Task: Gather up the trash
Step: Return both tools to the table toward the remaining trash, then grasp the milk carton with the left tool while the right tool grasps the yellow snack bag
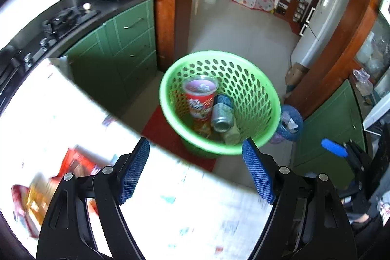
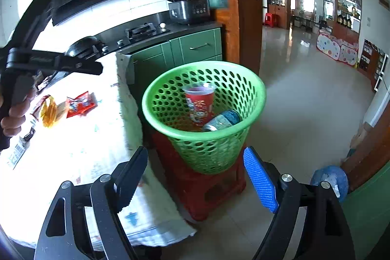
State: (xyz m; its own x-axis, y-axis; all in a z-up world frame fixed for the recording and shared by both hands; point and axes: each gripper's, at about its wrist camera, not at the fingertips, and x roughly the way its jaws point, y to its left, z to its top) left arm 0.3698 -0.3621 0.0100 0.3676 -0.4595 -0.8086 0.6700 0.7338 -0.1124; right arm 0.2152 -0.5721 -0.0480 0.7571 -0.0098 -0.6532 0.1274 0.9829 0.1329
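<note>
Green basket (image 2: 203, 113) on a red stool (image 2: 207, 189) beside the table (image 2: 73, 157), already holding a red cup (image 2: 199, 104) and a can (image 2: 221, 122). Still on the tablecloth: red wrapper (image 2: 80, 104), yellow packet (image 2: 48, 111). Left gripper (image 1: 196, 169) and right gripper (image 2: 195, 177) both spread wide, nothing between the pads.

Risk, as a guess: crinkly wrappers slipping from a shallow pinch, or dragging the cloth off the table edge.

Only in the right view: wrappers sharp, stool visible. Only in the left: a pale item at the basket's bottom, table washed out and blurred.
</note>
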